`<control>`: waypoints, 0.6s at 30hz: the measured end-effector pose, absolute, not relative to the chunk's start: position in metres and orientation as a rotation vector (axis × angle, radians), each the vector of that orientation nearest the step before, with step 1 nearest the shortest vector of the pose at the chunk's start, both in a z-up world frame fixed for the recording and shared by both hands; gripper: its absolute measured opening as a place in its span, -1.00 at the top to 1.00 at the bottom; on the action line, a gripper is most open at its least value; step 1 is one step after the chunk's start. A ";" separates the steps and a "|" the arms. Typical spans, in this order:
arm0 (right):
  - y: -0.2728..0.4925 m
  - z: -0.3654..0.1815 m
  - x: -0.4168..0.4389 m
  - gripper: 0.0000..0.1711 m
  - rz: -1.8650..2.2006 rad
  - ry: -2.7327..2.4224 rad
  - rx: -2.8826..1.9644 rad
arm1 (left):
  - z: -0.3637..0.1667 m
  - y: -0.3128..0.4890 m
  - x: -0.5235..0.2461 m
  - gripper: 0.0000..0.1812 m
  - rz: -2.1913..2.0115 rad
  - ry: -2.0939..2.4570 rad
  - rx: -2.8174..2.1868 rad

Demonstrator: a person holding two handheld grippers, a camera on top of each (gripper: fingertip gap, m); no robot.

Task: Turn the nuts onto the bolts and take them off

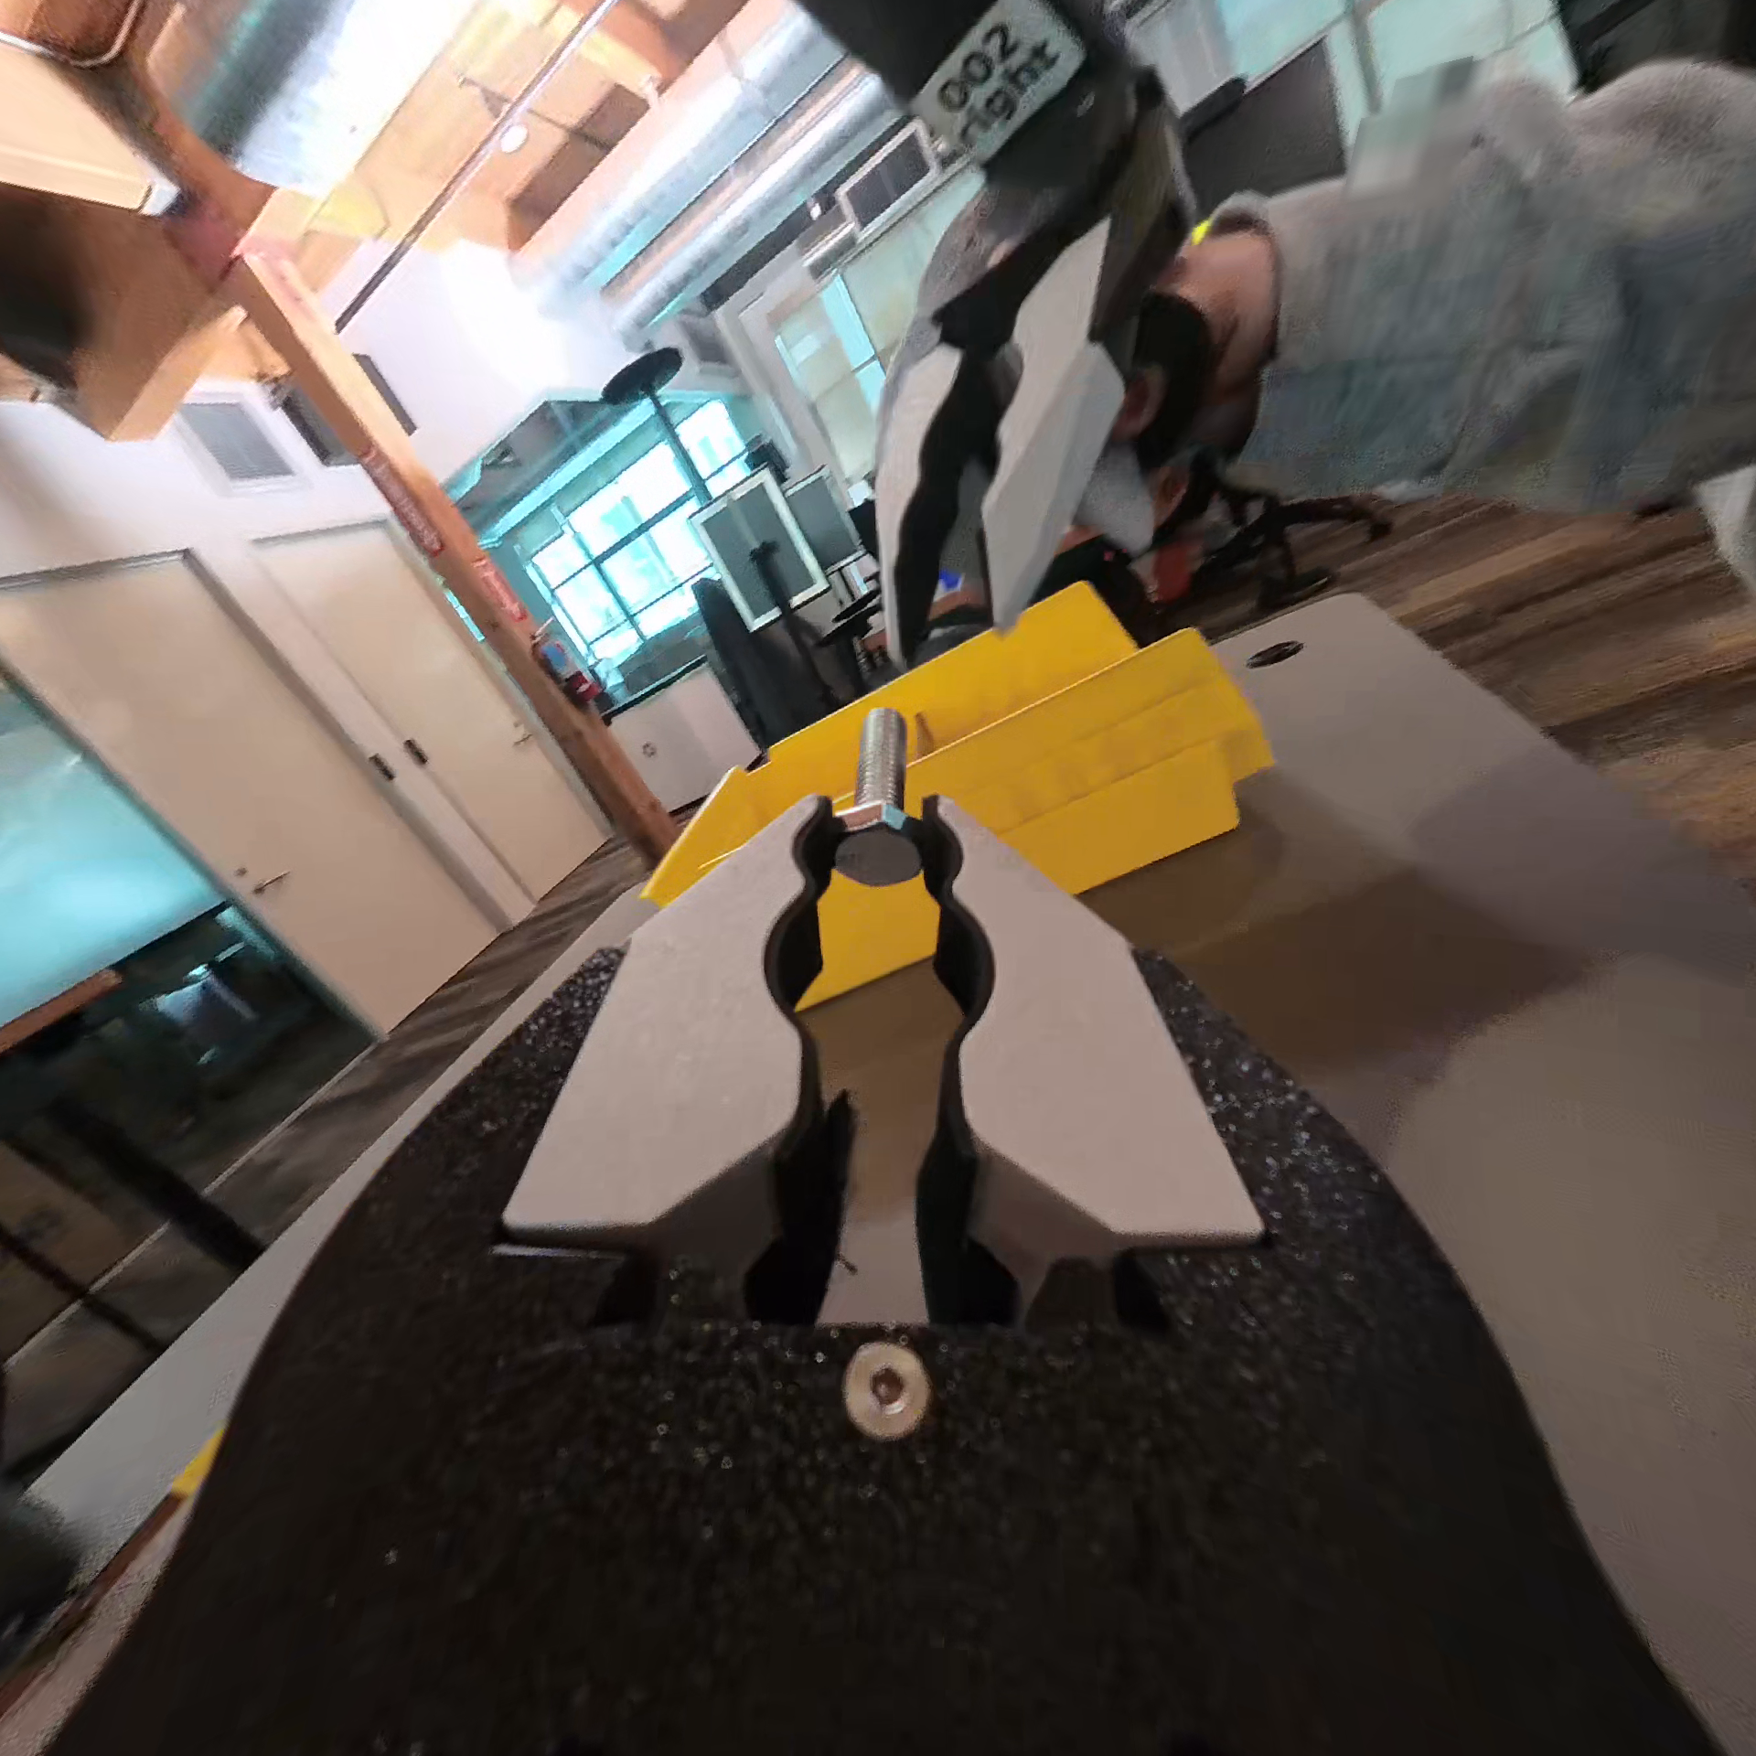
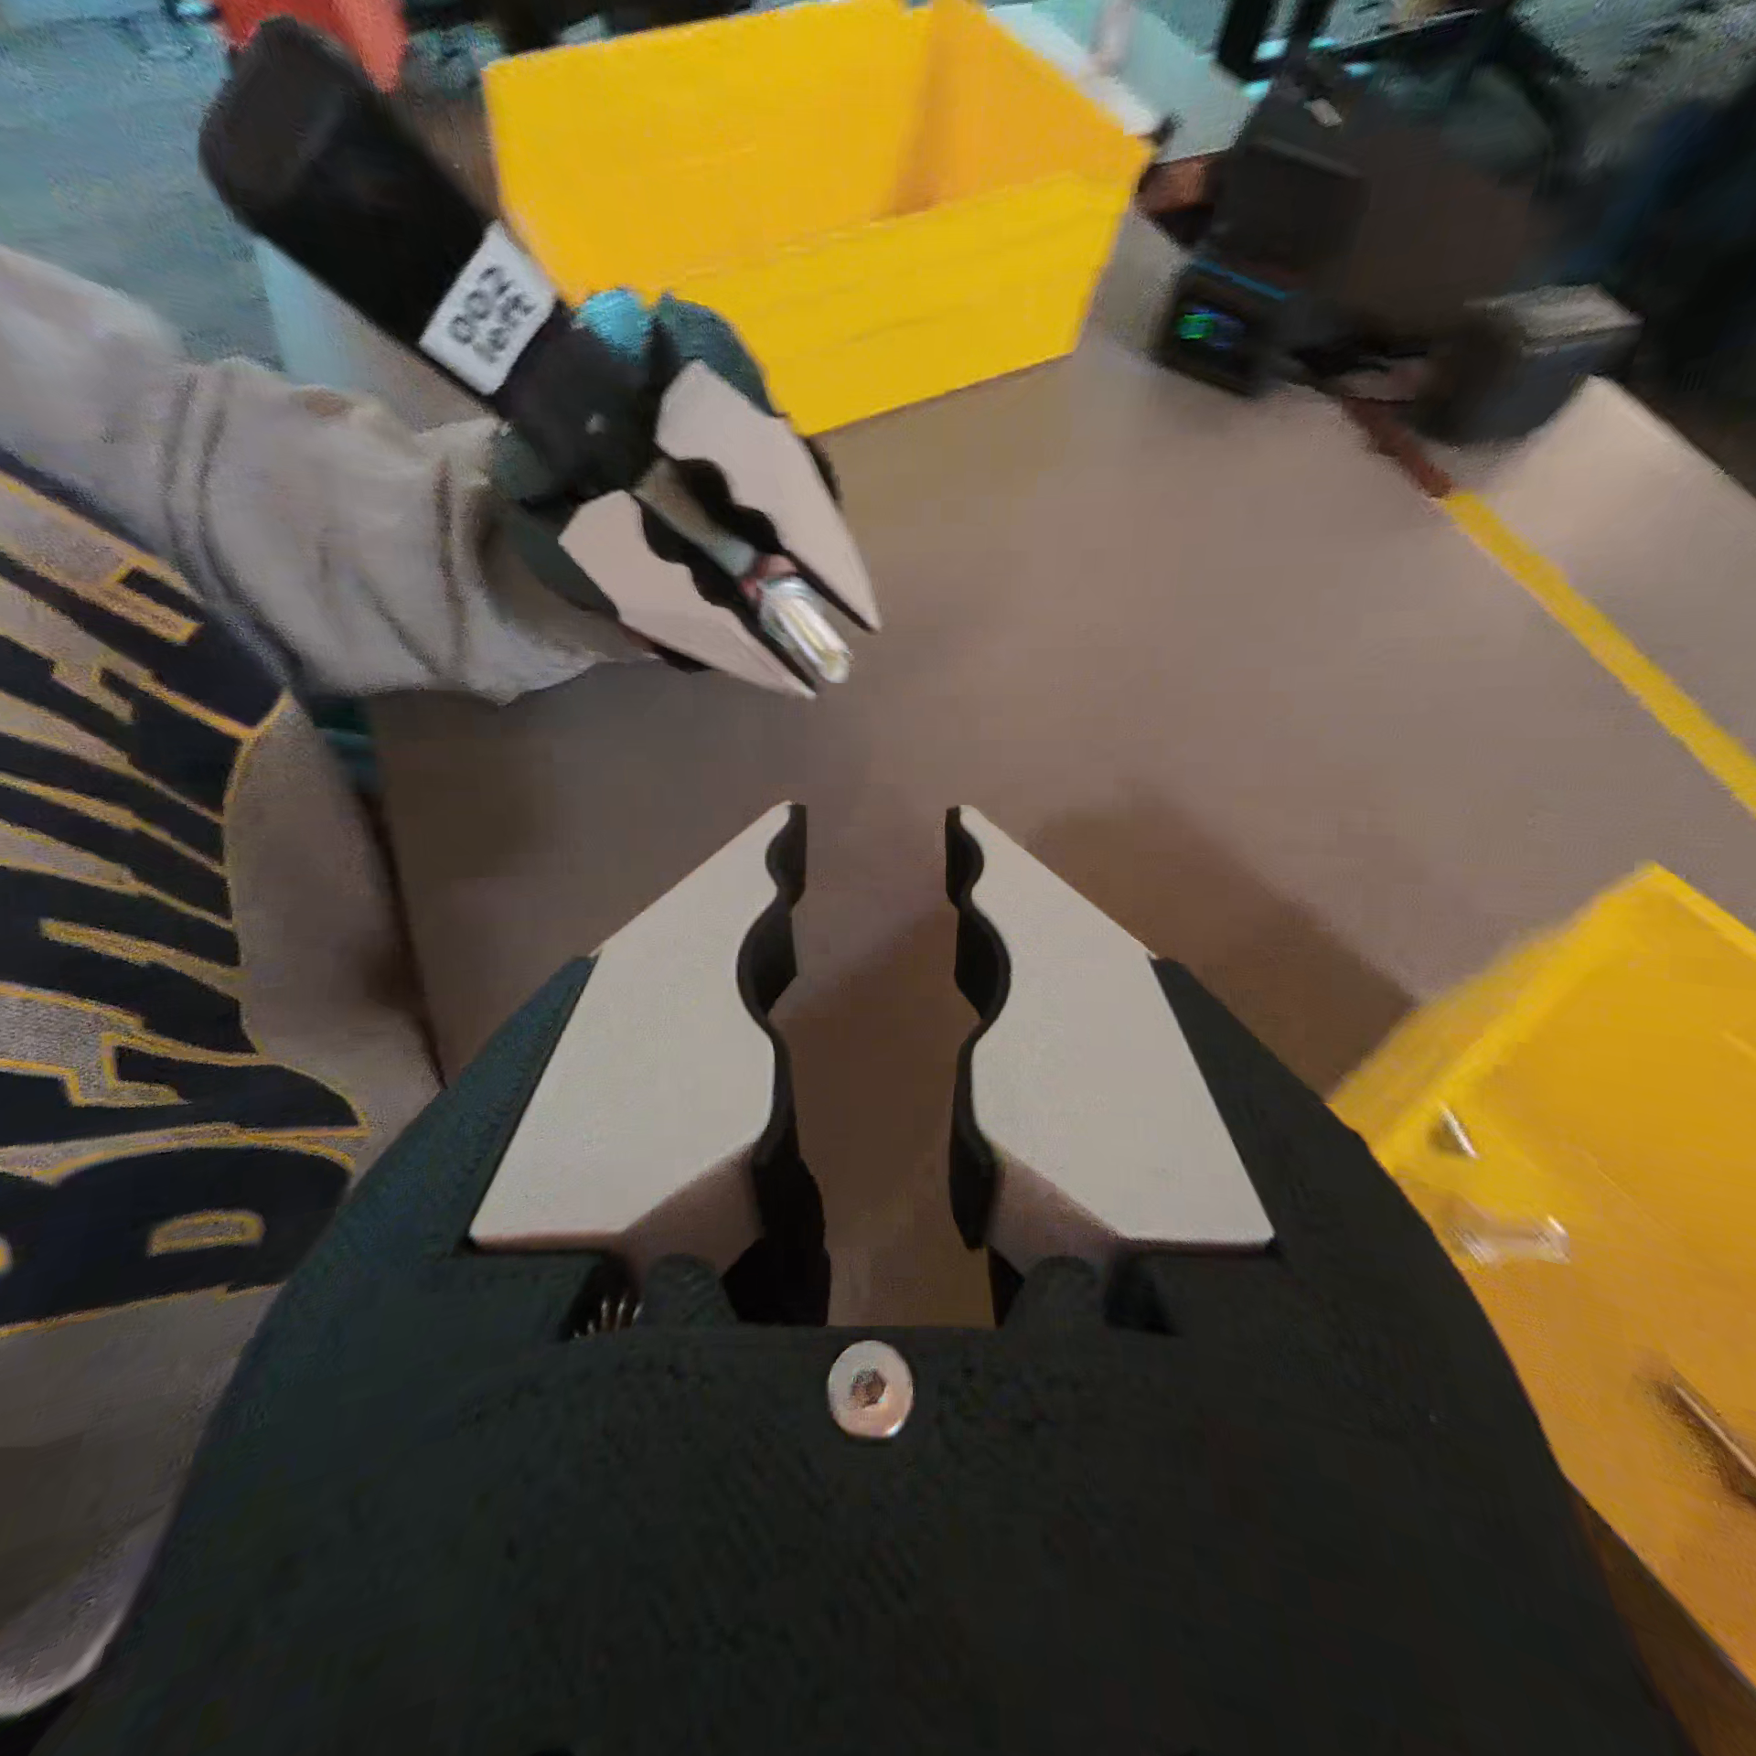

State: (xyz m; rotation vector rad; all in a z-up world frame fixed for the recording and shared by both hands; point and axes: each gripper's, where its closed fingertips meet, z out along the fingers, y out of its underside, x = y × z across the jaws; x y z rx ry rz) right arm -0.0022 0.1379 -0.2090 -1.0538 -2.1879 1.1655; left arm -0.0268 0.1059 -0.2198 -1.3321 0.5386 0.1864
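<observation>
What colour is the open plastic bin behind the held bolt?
Bright yellow: the open plastic bin shows best in the right wrist view.

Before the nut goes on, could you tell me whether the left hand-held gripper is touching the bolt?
Touching. In the left wrist view, the left hand-held gripper has both fingertips closed against the bolt at its hex head.

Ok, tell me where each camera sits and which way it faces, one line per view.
Left wrist view: on the left gripper, low over the grey table, facing the room; its fingers clamp a silver threaded steel bolt; the right gripper hangs above.
Right wrist view: on the open, empty right gripper, looking down at the table; a grey sleeve shows.
Shared: bolt, left gripper, yellow plastic bin.
</observation>
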 end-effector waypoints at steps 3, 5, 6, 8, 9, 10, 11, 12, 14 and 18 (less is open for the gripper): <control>0.105 -0.220 -0.006 0.74 1.319 -2.253 -1.005 | -0.222 0.105 -0.015 0.82 0.135 0.579 -1.324; 0.099 -0.224 -0.009 0.74 1.395 -2.249 -1.014 | -0.224 0.105 -0.010 0.82 0.119 0.610 -1.325; 0.097 -0.225 -0.010 0.74 1.427 -2.247 -1.018 | -0.224 0.105 -0.009 0.83 0.119 0.614 -1.329; 0.093 -0.224 -0.009 0.74 1.504 -2.237 -1.021 | -0.226 0.105 -0.006 0.82 0.115 0.632 -1.329; 0.092 -0.223 -0.009 0.74 1.531 -2.227 -1.021 | -0.226 0.105 -0.006 0.83 0.116 0.636 -1.333; 0.091 -0.222 -0.008 0.76 1.559 -2.222 -1.017 | -0.227 0.105 -0.006 0.83 0.123 0.641 -1.335; 0.090 -0.222 -0.008 0.80 1.584 -2.215 -1.015 | -0.228 0.105 -0.005 0.82 0.122 0.651 -1.338; 0.090 -0.223 -0.009 0.90 1.587 -2.211 -1.011 | -0.229 0.105 -0.003 0.83 0.114 0.664 -1.331; 0.091 -0.224 -0.009 0.90 1.566 -2.199 -0.973 | -0.231 0.106 -0.003 0.82 0.122 0.665 -1.339; 0.095 -0.230 -0.010 0.90 1.463 -2.207 -0.933 | -0.238 0.110 -0.004 0.66 0.054 0.635 -1.379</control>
